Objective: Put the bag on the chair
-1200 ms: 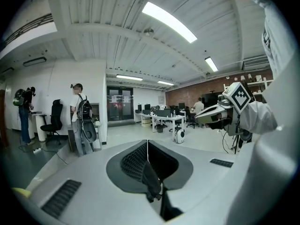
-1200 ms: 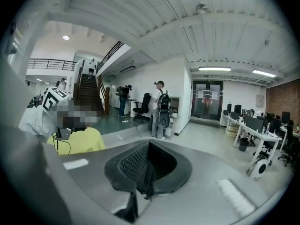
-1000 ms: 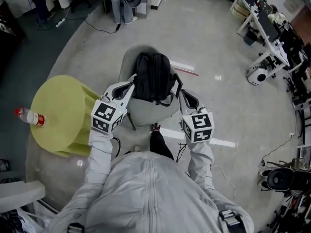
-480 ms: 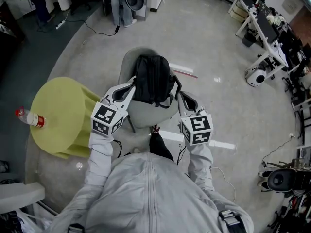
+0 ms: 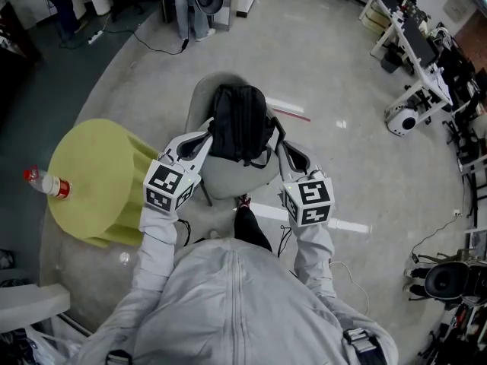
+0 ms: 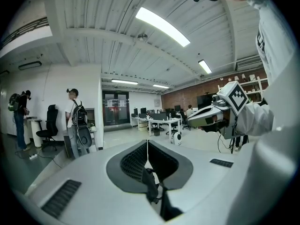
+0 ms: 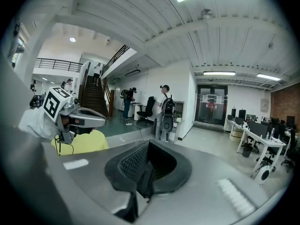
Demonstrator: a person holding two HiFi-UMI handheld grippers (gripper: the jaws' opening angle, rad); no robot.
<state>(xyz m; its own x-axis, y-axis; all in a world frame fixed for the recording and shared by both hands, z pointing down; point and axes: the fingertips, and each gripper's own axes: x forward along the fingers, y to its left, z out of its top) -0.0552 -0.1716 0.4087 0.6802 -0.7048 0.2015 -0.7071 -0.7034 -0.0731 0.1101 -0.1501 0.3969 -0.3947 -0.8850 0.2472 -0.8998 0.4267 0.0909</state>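
A black backpack [image 5: 240,122] stands upright over the seat of a grey chair [image 5: 225,178] in the head view; I cannot tell whether it rests on the seat. My left gripper [image 5: 206,130] is at the bag's left side, my right gripper [image 5: 279,144] at its right. In the left gripper view the jaws [image 6: 147,159] are shut on a black strap [image 6: 152,191]. The right gripper's jaws [image 7: 146,167] are likewise shut on a black strap [image 7: 143,181]. Each gripper view points up and away, so the bag's body is hidden there.
A round yellow table [image 5: 91,177] with a red-capped bottle [image 5: 46,182] stands left of the chair. Desks with monitors [image 5: 417,40] line the far right. A person [image 5: 195,6] stands at the top, beside a cable [image 5: 152,40] on the floor.
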